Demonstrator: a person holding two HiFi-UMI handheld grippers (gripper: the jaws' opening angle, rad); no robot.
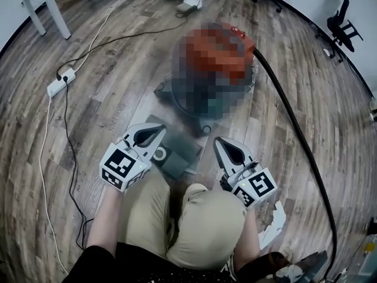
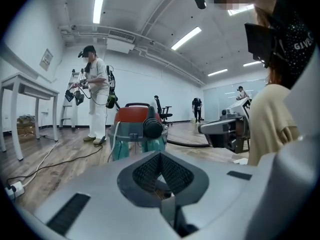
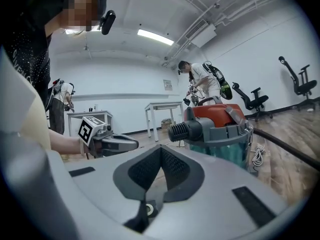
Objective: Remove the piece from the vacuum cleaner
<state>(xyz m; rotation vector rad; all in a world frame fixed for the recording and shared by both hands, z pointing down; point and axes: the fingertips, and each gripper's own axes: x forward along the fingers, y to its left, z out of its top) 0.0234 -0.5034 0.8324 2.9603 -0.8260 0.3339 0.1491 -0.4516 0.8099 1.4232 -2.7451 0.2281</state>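
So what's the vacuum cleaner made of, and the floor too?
The vacuum cleaner looks like moulded plastic: it has a smooth, slightly shiny red lid, a grey band under it, and a see-through greenish tank below. The floor looks like wood planks, with streaky grain and seams between boards. Whether it is real wood or printed laminate cannot be told.

Beige trousers (image 1: 206, 229), black top (image 1: 103, 263); grey hand-held grippers (image 1: 161, 129) (image 1: 217, 141) with black-and-white marker cubes (image 1: 122, 165) (image 1: 257, 187).

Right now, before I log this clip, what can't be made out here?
- Vacuum cleaner top, head view: mosaic patch covers it.
- Hose far end, head view: lost near the bottom right edge.
- Grey floor part, head view: partly behind the left gripper and a knee.
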